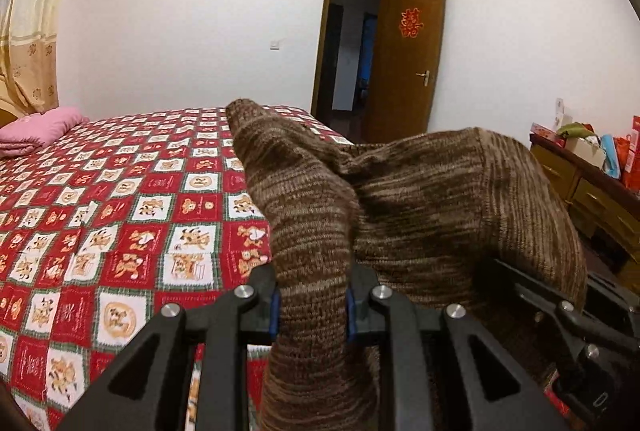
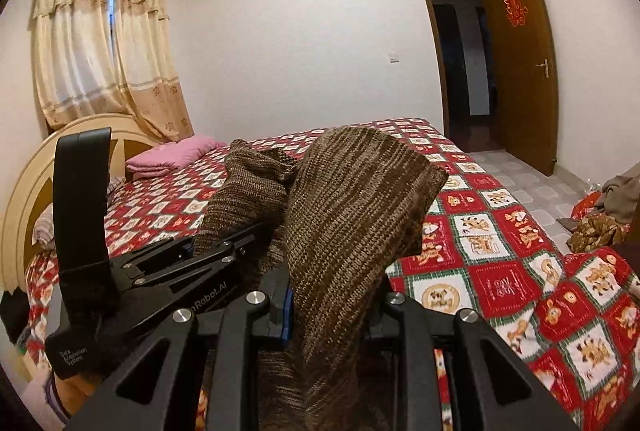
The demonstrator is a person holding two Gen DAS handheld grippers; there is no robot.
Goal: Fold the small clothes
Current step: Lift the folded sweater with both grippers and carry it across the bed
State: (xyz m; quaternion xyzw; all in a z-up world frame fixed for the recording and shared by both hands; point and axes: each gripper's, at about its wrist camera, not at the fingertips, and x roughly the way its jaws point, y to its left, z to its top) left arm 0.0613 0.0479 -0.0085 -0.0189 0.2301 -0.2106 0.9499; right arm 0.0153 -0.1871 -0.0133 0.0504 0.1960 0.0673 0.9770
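A brown striped knit garment is held up above the bed between both grippers. My left gripper is shut on one bunched part of it, which stands up past the fingers. My right gripper is shut on another part of the same knit, which drapes over the fingers. The right gripper's body also shows at the right edge of the left wrist view. The left gripper's body shows at the left of the right wrist view. The fingertips are hidden by the cloth.
The bed has a red and white patterned cover. A pink folded blanket lies near the headboard. A wooden dresser with clutter stands to the right. An open door is beyond the bed. Clothes lie on the floor.
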